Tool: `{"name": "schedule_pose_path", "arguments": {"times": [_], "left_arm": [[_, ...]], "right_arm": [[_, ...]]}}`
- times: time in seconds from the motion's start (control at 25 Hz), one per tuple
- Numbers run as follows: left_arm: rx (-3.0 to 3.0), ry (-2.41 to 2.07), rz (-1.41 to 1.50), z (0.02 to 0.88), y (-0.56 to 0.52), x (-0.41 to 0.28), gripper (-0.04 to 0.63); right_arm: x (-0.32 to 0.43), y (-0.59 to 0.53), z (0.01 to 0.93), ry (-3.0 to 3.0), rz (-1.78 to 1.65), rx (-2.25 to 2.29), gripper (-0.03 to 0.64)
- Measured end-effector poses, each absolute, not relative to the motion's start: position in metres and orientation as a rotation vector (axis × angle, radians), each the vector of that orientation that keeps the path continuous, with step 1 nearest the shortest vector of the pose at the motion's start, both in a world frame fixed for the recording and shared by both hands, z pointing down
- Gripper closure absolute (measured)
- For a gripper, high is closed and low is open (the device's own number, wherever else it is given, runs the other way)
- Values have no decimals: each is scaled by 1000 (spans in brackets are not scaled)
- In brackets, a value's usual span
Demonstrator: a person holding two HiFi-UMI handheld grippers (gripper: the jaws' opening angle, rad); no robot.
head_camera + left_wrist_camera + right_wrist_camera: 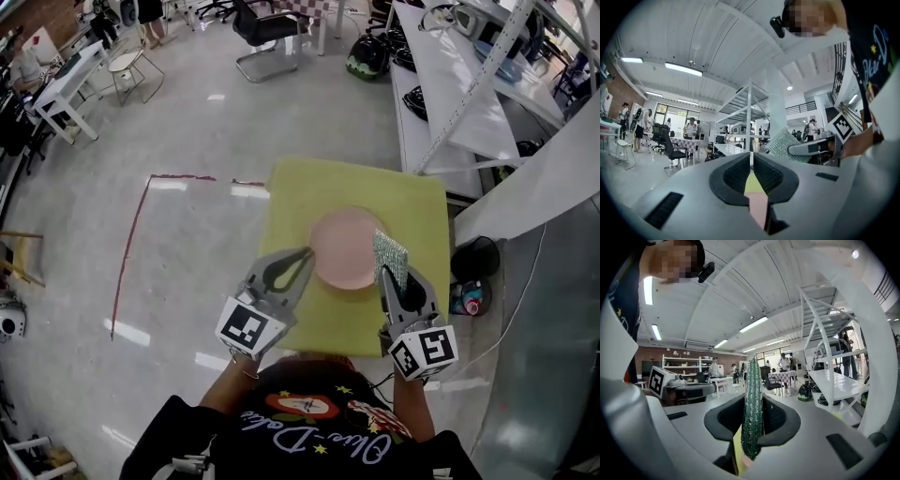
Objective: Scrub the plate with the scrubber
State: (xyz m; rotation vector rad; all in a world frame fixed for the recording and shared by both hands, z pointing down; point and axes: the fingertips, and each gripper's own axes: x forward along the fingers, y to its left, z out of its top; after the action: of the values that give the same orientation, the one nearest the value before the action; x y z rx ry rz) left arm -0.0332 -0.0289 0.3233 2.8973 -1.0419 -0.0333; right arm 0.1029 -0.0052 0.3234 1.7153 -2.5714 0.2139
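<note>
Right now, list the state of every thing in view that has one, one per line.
plate, lying flat on the yellow mat, empty
scrubber, clamped edge-up in the right gripper, by the plate's right rim
left gripper, shut, tips at the plate's left rim
yellow mat, spread flat

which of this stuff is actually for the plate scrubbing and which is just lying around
For the job: pink plate, scrubber clamped in the right gripper, shut left gripper by the plate's rim, yellow mat underneath.

Just lying about: office chair, white shelving, red tape on the floor.
</note>
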Motion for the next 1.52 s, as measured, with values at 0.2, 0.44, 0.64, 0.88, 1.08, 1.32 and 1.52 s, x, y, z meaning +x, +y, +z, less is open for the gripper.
{"name": "schedule_pose_path", "arguments": {"times": [0.2,0.44,0.64,0.88,1.08,1.32,1.52], "left_arm": [[2873,-1093,-16,352,-53,-11,594],[2839,-1147,66,387,-82,-4,594],[2748,-1214,216,439,-100,0,594],[2635,-1201,305,487,-119,-5,594],[2590,-1177,365,518,-134,-7,594],[2566,-1122,431,549,-148,-4,594],[2537,-1116,490,570,-155,-5,592]], "right_arm": [[124,-40,358,-2538,266,1661,549],[131,-78,397,-2530,346,1584,549],[142,-100,441,-2439,375,1502,549],[138,-125,492,-2316,403,1439,549],[129,-148,534,-2196,401,1385,549],[123,-166,571,-2088,362,1315,549],[122,-177,585,-2044,331,1284,549]]}}
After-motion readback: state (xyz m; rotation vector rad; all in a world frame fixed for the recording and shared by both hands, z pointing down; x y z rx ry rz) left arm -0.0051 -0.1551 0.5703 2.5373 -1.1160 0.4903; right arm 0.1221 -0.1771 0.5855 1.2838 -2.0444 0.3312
